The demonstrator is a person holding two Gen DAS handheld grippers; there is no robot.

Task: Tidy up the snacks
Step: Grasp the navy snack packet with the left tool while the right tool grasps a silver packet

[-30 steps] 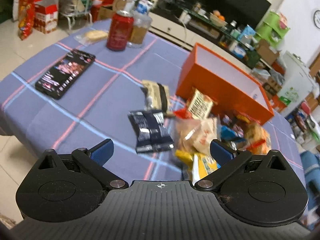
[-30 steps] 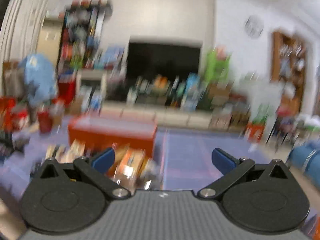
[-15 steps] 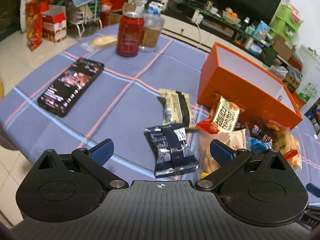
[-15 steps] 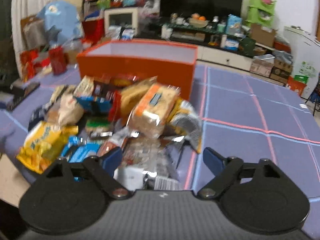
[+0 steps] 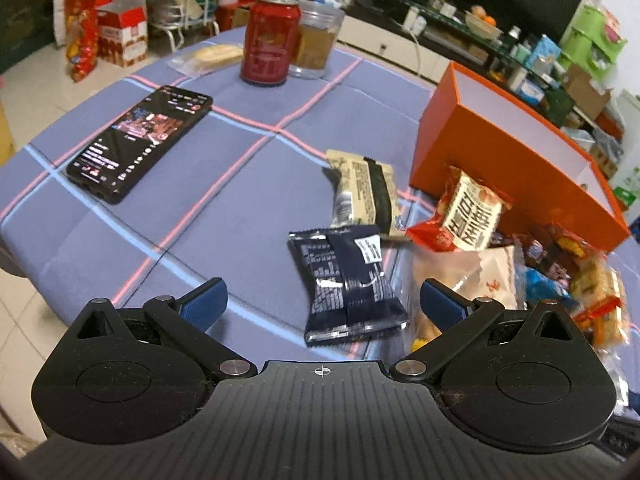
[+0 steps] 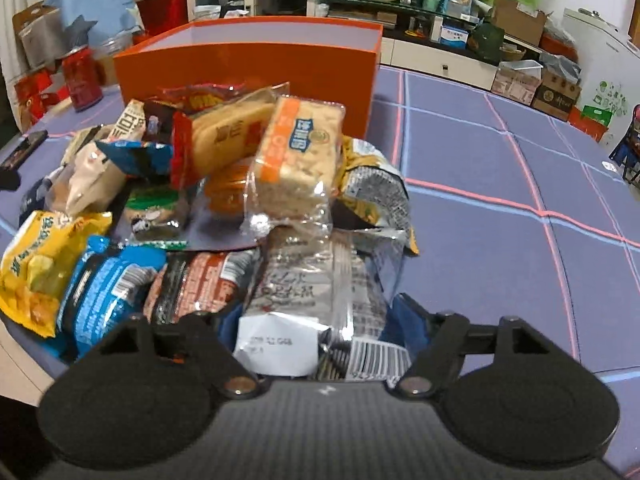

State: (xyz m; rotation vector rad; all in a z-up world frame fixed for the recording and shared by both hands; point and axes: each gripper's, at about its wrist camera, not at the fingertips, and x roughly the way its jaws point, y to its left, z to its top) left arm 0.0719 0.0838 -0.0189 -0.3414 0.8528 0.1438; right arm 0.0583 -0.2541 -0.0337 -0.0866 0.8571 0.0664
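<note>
Since half a second ago the right gripper has come lower and closer to the snack pile, and its fingers now stand on both sides of a clear silver packet; the left and right fingers are partly hidden behind the packet, so it cannot be told if they press it. The packet has a white label and a barcode, but the writing is too blurred to read. The left gripper has moved little; its blue pads are wide apart and hold nothing, above a dark navy packet with small white print.

The snacks lie in a heap near the table edge closest to the cameras, in front of the orange box. On top of the heap leans an orange cracker pack. At the left side lie a yellow bag and a blue packet. A red-and-white pack with large Chinese characters leans on the box wall. Toward the far left edge lie a phone with lit screen and a red can.
</note>
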